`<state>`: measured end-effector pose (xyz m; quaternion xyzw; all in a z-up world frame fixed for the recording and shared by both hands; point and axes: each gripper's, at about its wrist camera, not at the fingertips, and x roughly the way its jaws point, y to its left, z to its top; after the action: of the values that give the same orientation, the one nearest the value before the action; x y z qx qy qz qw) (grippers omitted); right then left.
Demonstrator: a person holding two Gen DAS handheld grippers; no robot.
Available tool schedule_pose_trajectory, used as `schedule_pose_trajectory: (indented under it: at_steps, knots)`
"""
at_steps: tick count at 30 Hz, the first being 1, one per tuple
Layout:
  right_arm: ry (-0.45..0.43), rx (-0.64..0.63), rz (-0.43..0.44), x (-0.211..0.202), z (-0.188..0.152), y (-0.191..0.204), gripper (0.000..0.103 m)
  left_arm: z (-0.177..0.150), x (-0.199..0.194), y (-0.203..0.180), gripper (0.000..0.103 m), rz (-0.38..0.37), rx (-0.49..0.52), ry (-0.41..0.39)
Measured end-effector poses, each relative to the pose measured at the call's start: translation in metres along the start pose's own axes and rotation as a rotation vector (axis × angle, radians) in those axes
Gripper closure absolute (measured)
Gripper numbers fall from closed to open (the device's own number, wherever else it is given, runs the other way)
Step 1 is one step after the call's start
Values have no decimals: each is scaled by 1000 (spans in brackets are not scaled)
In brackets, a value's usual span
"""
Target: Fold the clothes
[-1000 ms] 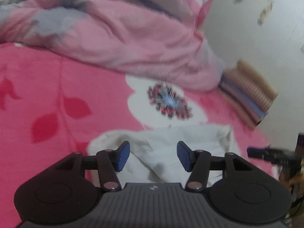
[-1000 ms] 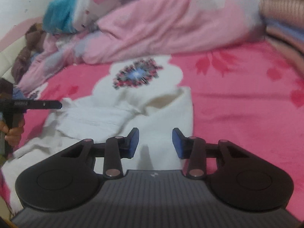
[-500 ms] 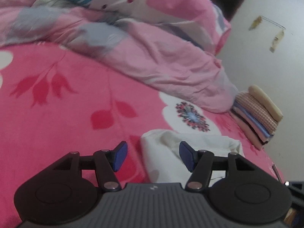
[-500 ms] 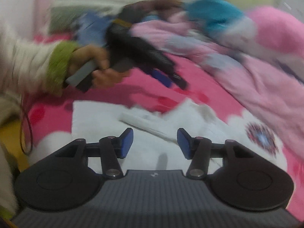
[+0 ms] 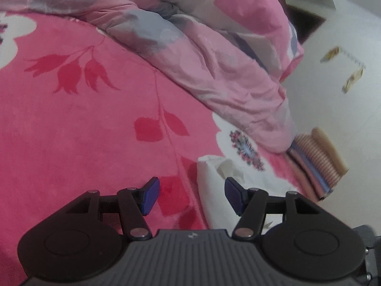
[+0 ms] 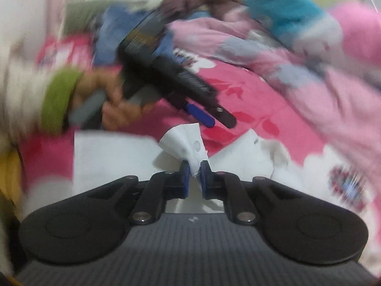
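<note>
A white garment lies spread on the pink flowered bed cover. My right gripper is shut on a pinched-up piece of it that carries a white button. In the left wrist view the same garment shows as a white edge at the lower right. My left gripper is open above the bed cover, its right pad over the cloth's edge, with nothing between its fingers. From the right wrist the left gripper hangs just beyond the pinched cloth, held by a hand.
A rumpled pink quilt is heaped along the far side of the bed. A stack of folded cloths lies by the white wall at the right. A green cuff shows on the person's sleeve.
My right gripper has shut on a piece of the white garment and raised it. My left gripper has swung leftward, so the garment now sits at its right.
</note>
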<state>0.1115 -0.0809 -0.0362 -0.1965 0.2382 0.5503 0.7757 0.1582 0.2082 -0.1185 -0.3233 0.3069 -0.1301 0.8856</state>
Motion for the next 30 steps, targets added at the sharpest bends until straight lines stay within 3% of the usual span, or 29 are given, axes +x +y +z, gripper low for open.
schedule_pose_trajectory:
  at_steps: [7, 10, 13, 16, 20, 27, 30]
  knots:
    - [-128, 481, 50, -12, -11, -70, 96, 4, -10, 6, 39, -70, -57, -46]
    - [-151, 639, 59, -8, -22, -93, 97, 3, -9, 2, 37, -100, -42, -29]
    - [-162, 727, 44, -3, -31, -107, 97, -2, -4, -6, 34, -136, -5, 43]
    - [-171, 753, 24, -4, -33, -111, 97, -11, 1, -17, 33, -160, 48, 103]
    - [-207, 697, -40, -14, -24, -100, 97, -22, 5, -27, 33, -188, 97, 149]
    - [-263, 591, -156, -32, -7, -79, 97, -29, 3, -38, 35, -228, 150, 144]
    - [-220, 537, -197, -21, -1, -76, 97, -29, 7, -38, 40, -214, 146, 150]
